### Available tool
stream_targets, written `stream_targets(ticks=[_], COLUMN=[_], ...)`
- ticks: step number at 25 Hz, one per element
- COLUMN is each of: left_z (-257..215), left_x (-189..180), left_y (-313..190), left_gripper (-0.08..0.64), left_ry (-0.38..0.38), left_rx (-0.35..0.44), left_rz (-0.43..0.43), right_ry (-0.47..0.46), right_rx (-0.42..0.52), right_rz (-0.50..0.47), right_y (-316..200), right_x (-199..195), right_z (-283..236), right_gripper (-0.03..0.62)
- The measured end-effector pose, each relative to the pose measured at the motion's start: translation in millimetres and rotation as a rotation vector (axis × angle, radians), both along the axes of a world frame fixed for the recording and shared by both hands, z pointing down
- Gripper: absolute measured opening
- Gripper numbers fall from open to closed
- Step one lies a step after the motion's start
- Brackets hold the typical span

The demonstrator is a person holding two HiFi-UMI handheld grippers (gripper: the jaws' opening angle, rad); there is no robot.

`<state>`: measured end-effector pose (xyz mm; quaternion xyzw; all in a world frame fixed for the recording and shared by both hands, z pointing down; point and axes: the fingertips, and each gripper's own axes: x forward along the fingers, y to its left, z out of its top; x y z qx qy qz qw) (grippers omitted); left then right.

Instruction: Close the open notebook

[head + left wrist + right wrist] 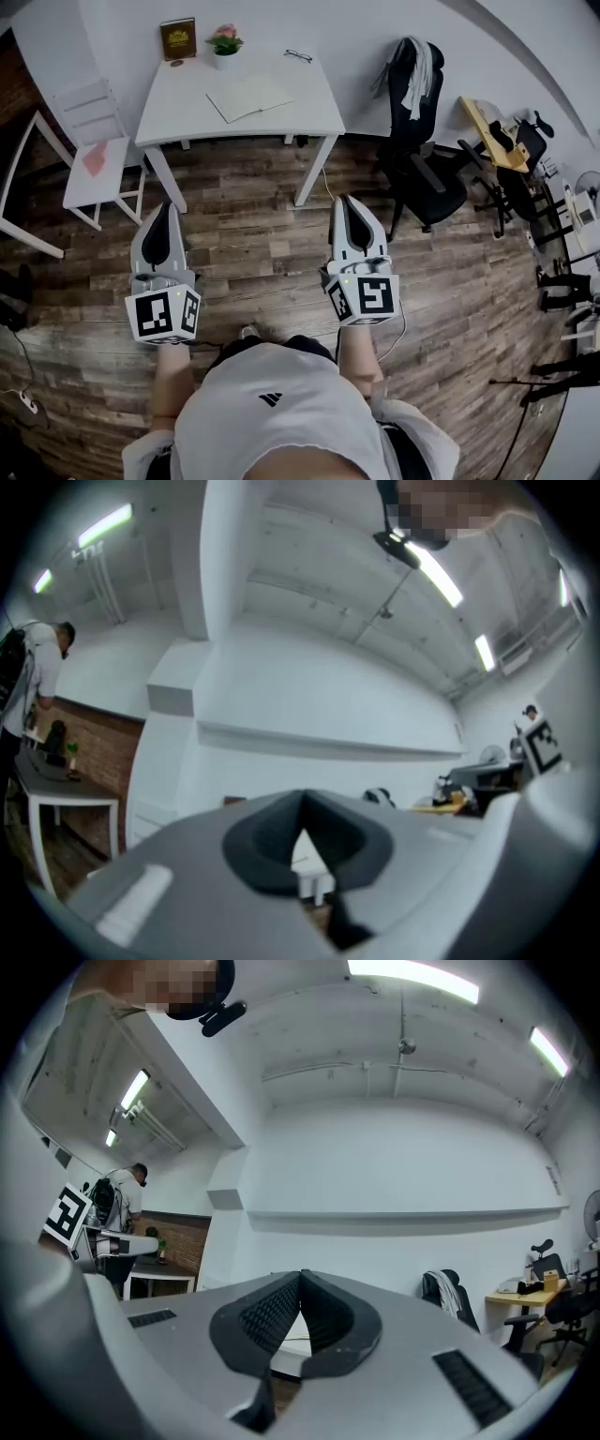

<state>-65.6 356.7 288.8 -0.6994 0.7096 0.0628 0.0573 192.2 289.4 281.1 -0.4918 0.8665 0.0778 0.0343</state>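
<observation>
An open notebook with pale, blank-looking pages (248, 97) lies flat on the rectangular white table (300, 112) at the far side of the room, roughly at the middle of the tabletop and turned slightly askew to its edges. At the table's far left corner a brown hardcover book (177, 38) stands upright against the white wall. Just right of it is a small white pot with pink flowers (225, 45). A pair of dark-rimmed glasses (298, 56) rests near the far right corner, apart from the notebook.

A white wooden slatted chair (94, 155) stands left of the table, with something pink on its seat, possibly paper or cloth. Right of the table is a black office chair (427, 169) with clothing hung over its back. The floor is dark wood-look planking (262, 253).

Both tools are held near the person in the white shirt (272, 403), over the floor and well short of the table. The grey left gripper (162, 208) points toward the table's left legs. Its own view shows its dark padded fingers pressed together at the tips with nothing caught between them, only a sliver of the white table showing through the gap below. The grey right gripper (343, 202) points toward the table's right leg. Its ribbed fingers likewise meet tip to tip and are empty. Neither gripper touches the notebook.
</observation>
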Motion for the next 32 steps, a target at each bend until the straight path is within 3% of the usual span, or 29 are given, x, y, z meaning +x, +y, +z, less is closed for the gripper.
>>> stream_targets(ticks=[17,24,32], left_z=[10.0,12.3,4.9], left_x=[-12.3,-21.5,-40.8], left_y=[-15.7,-53.5,-132.0], left_gripper=[0.009,0.009,0.009], left_ry=[0.01,0.0,-0.012], left_rx=[-0.017,-0.019,-0.004], left_rz=[0.024,-0.008,-0.045], right_ry=[-0.017,-0.037,-0.051], right_rx=[-0.017,-0.018,-0.007], right_rz=[0.009,-0.017,-0.07], right_y=[-11.9,-61.6,-149.6], right_x=[-8.8,-16.6,-41.5], right_z=[9.1,11.8,7.7], right_gripper=[-0.006,-0.006,-0.006])
